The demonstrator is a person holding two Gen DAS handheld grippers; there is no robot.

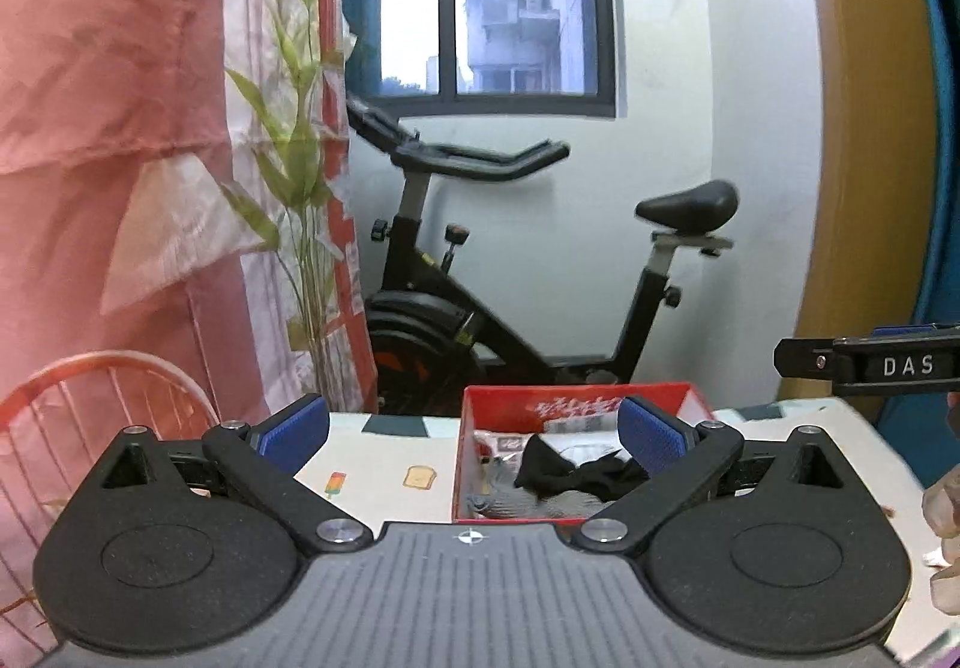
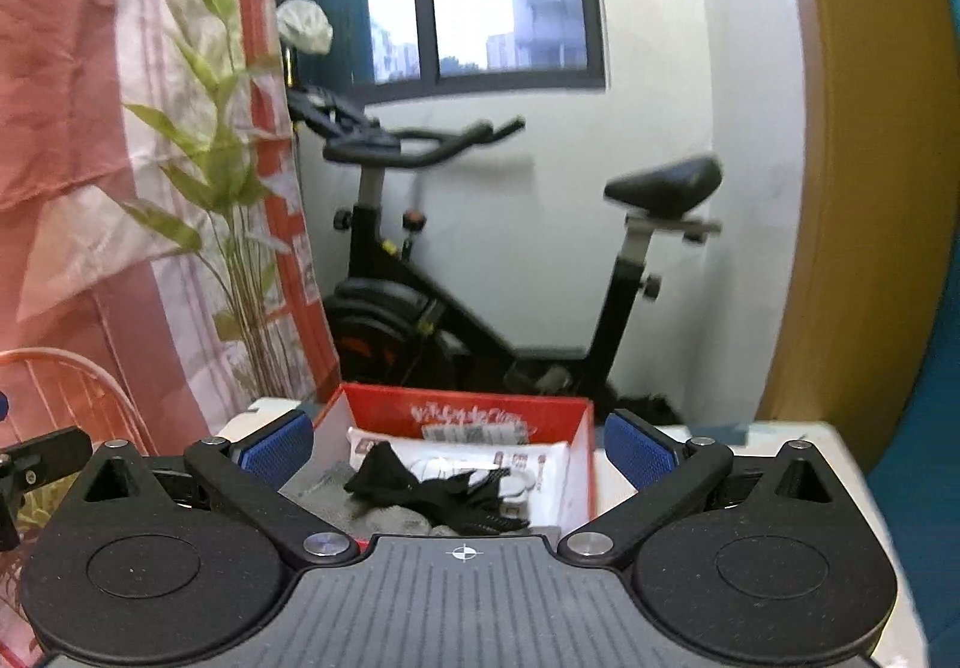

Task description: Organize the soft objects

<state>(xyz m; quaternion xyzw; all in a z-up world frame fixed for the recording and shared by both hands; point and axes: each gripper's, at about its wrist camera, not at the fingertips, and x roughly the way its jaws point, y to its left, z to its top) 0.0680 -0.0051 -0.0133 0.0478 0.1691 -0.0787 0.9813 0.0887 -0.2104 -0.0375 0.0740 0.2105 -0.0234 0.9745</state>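
The red box (image 2: pixel 462 416) sat at the far edge of the desk (image 1: pixel 384 470), and inside it lay the soft things: a black cloth (image 2: pixel 420 482) draped over a grey knit piece (image 2: pixel 384 518), with white packets (image 2: pixel 456 452) behind. From the left wrist the same heap showed, black cloth (image 1: pixel 564 470) on top of grey knit (image 1: pixel 528 500), all within the box walls (image 1: pixel 576 398). By the look of it the sorting was well along or near its close, since no loose soft item showed on the bare desk in either view. The left claw (image 1: pixel 474 428) hung above the near desk, its blue pads (image 1: pixel 294 428) wide apart and empty, level and aimed at the box's left side. The right claw (image 2: pixel 459 440) was also spread wide with nothing between its pads (image 2: pixel 279 443), level and pointed straight into the box. Part of the right tool (image 1: pixel 870 365) poked in at the left view's edge, just beside a hand (image 1: pixel 942 518). If anything was left, the next move called for a look round for strays, or a dip to tidy the black cloth. Beyond stood an exercise bike (image 2: pixel 480 260).
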